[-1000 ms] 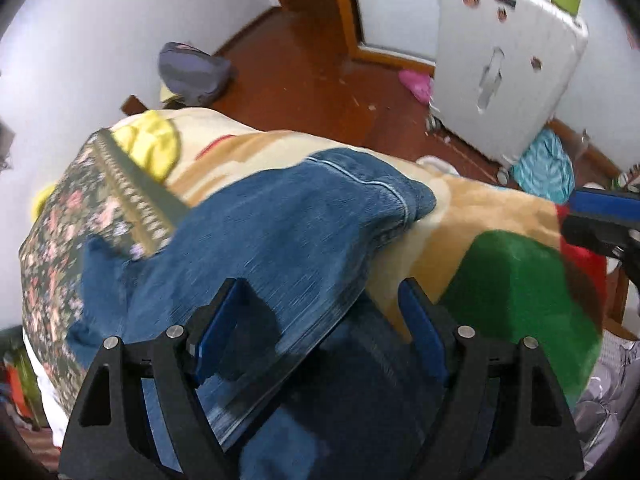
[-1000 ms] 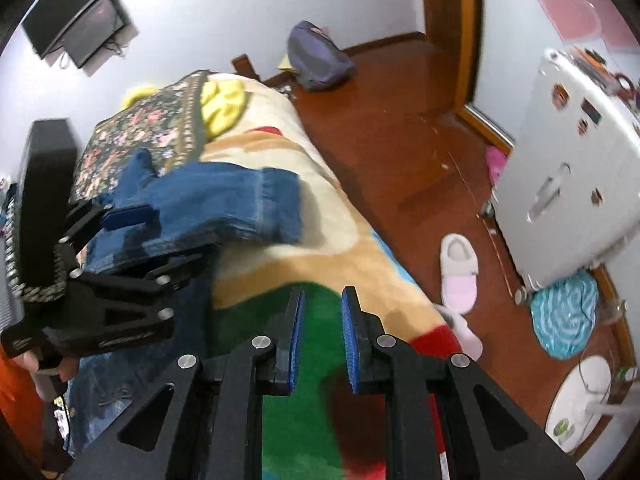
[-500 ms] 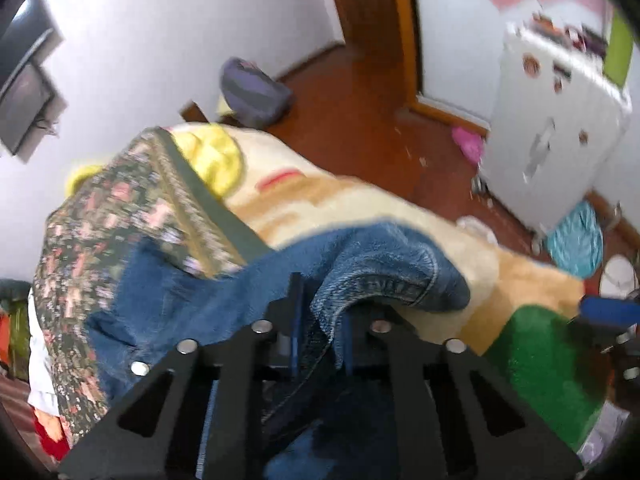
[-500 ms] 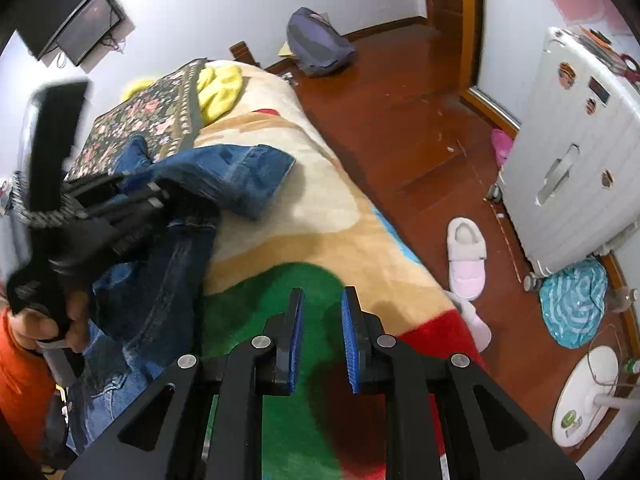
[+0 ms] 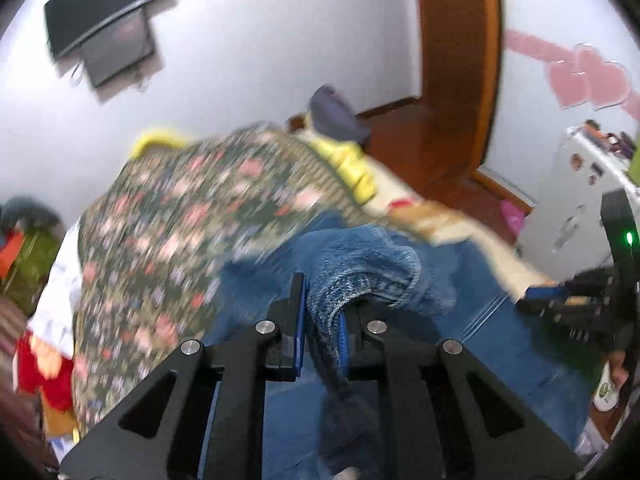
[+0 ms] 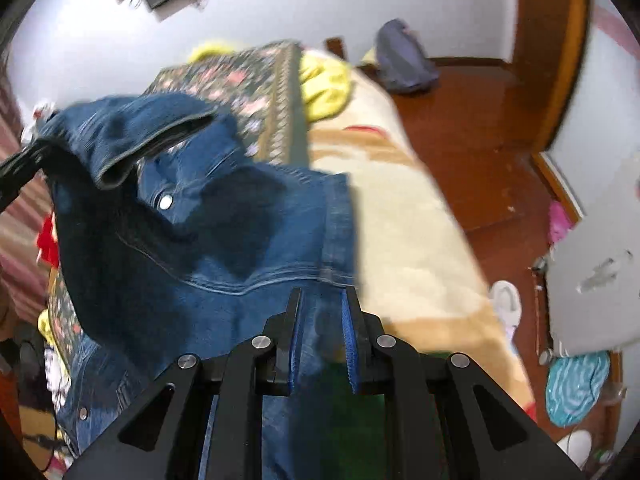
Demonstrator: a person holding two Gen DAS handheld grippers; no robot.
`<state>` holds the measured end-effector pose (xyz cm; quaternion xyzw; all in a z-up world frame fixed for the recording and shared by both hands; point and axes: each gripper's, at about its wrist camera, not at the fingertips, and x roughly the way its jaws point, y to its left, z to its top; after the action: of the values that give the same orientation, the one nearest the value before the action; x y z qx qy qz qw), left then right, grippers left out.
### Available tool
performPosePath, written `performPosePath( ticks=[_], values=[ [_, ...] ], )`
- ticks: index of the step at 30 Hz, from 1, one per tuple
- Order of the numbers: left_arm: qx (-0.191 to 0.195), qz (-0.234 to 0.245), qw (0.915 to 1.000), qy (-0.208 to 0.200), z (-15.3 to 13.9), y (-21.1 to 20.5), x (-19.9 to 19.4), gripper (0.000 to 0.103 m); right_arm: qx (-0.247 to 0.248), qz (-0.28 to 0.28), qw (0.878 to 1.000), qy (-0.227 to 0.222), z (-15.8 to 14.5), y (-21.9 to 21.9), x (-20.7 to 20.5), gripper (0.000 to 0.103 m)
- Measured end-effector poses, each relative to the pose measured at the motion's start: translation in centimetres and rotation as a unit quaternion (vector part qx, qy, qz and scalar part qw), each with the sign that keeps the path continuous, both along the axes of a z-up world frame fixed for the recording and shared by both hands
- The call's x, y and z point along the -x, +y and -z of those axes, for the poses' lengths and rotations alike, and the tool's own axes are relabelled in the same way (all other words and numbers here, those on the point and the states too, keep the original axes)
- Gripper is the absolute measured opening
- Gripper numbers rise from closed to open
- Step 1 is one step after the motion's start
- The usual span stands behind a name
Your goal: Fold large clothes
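A blue denim jacket [image 6: 208,232] lies on the bed's colourful blanket [image 6: 400,208]. My left gripper [image 5: 320,316] is shut on a sleeve cuff of the jacket [image 5: 360,276] and holds it lifted; the raised sleeve shows at the upper left of the right wrist view [image 6: 132,132]. My right gripper [image 6: 320,312] hovers low over the jacket's hem, its jaws a narrow gap apart with nothing clearly between them. It also shows at the right of the left wrist view [image 5: 552,300].
A floral quilt [image 5: 168,240] and a yellow cloth [image 6: 324,84] lie at the bed's head. A backpack [image 6: 404,60], slippers [image 6: 508,308] and a white suitcase [image 6: 600,280] stand on the wooden floor at the right. A television [image 5: 104,28] hangs on the wall.
My left gripper closed on the denim sleeve and lifted it up and back toward the bed's head. My right gripper moved over the jacket's hem.
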<state>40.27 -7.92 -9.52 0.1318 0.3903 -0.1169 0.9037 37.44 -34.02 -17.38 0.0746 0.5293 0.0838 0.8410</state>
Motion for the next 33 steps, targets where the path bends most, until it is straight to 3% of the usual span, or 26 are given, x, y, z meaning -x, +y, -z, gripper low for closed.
performPosePath(
  ticks=[2,5,8,9,12,13,16,20,25,28,33],
  values=[
    [-0.002,-0.022,0.9994,0.025,1.8,2.8,0.2,0.014,0.024,-0.020,0.999,0.034,1.7,1.7,-1.1,0.015],
    [0.007,-0.056,0.9963,0.065,5.2,7.2,0.9,0.014,0.084,-0.029,0.995,0.035,3.0,3.1,-1.4,0.015],
    [0.034,-0.074,0.9918,0.098,7.9,10.5,2.1,0.014,0.106,-0.030,0.993,0.030,3.3,3.6,-1.0,0.018],
    [0.045,-0.081,0.9897,0.109,8.7,11.6,2.7,0.015,0.113,-0.028,0.993,0.030,3.3,3.6,-1.0,0.027],
    [0.083,-0.100,0.9820,0.137,10.7,14.3,4.2,0.026,0.170,-0.005,0.985,0.026,3.3,3.7,-0.6,0.075],
    [0.093,-0.109,0.9790,0.145,11.5,15.2,4.8,0.030,0.187,-0.003,0.982,0.018,3.2,3.7,-0.3,0.081],
    [0.091,-0.127,0.9751,0.157,13.4,16.5,6.1,0.042,0.197,-0.008,0.980,0.016,3.4,3.7,0.4,0.082],
    [0.109,-0.132,0.9717,0.163,14.2,17.5,7.4,0.045,0.177,0.001,0.984,0.027,3.5,3.6,0.6,0.082],
    [0.160,-0.123,0.9642,0.172,13.5,19.4,7.5,0.046,0.127,0.015,0.991,0.045,3.6,3.3,0.4,0.082],
    [0.171,-0.137,0.9606,0.171,13.3,20.8,6.9,0.058,0.086,0.027,0.994,0.057,3.6,2.6,0.1,0.082],
    [0.234,-0.167,0.9424,0.171,13.1,24.0,5.4,0.063,0.036,0.036,0.997,0.066,3.5,1.8,-0.2,0.082]
  ],
)
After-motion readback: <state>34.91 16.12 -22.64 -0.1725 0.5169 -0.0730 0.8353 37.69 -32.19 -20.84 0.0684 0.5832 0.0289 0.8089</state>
